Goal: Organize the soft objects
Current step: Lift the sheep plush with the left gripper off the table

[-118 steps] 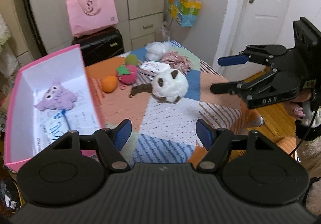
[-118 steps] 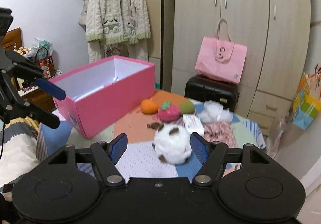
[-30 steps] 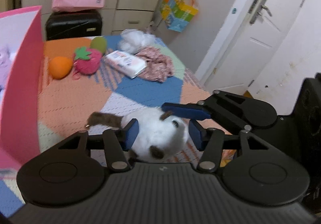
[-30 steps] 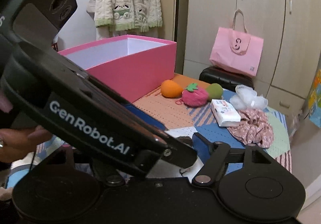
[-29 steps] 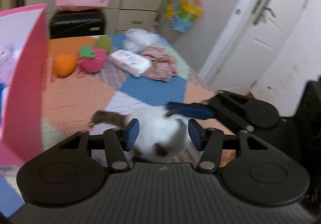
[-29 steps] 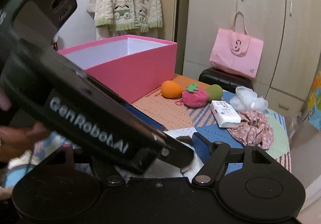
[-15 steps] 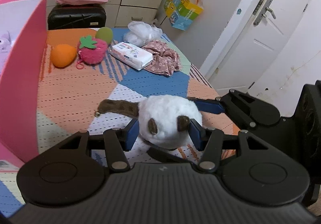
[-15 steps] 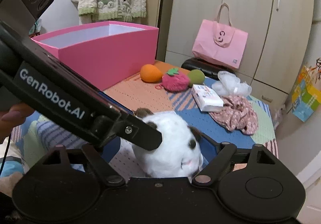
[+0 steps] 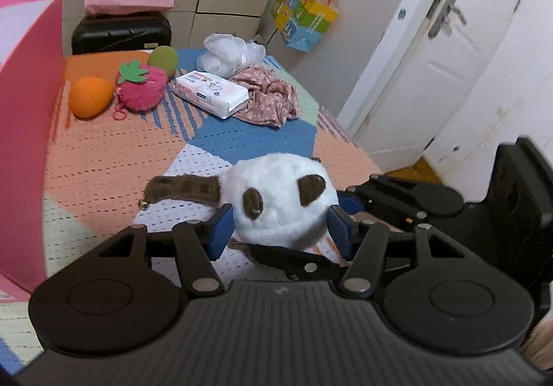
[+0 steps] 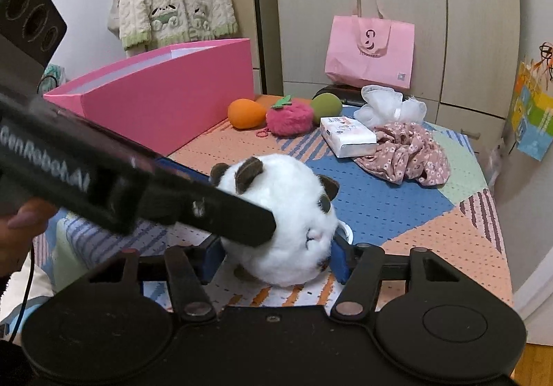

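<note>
Plush (image 9: 276, 199) now off the bench, near the box (image 9: 27, 130). Left gripper (image 9: 280, 233) easing apart but still touching it; right gripper (image 10: 276, 256) closing on it. Handover looks underway.

**Both grippers now on the plush**

Seconds ago my grippers hovered apart above the bedspread (image 9: 103, 157). Now my left gripper (image 9: 280, 230) brackets the white plush cat (image 9: 280, 202), its jaws opening slightly, and my right gripper (image 10: 273, 258) has come in, jaws closing around it.
</note>
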Tool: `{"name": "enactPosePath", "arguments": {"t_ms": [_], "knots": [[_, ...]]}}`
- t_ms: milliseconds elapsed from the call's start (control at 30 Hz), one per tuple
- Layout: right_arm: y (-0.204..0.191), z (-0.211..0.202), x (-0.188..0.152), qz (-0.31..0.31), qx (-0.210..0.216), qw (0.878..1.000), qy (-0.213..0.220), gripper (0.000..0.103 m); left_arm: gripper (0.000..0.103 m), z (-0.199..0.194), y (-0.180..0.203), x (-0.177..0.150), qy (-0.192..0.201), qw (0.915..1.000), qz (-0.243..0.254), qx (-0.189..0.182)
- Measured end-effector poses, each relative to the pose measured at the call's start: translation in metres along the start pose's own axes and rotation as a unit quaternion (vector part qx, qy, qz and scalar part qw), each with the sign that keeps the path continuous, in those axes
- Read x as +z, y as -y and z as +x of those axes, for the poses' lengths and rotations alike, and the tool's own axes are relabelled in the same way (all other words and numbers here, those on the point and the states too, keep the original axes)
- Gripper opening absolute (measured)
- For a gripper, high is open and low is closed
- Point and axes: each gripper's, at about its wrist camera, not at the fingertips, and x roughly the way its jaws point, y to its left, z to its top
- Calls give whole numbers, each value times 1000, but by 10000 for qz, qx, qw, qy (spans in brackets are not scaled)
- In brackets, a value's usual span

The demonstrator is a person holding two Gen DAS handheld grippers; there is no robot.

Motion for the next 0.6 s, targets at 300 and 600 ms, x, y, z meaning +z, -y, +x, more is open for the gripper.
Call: {"name": "enactPosePath", "arguments": {"t_ms": [300, 600], "knots": [[-20, -10, 11, 283, 442, 9984, -196, 65, 58, -34, 17, -8, -187, 9977, 313, 572], [-63, -25, 31, -347, 619, 9974, -138, 65, 58, -81, 12, -12, -172, 9963, 80, 834]]}}
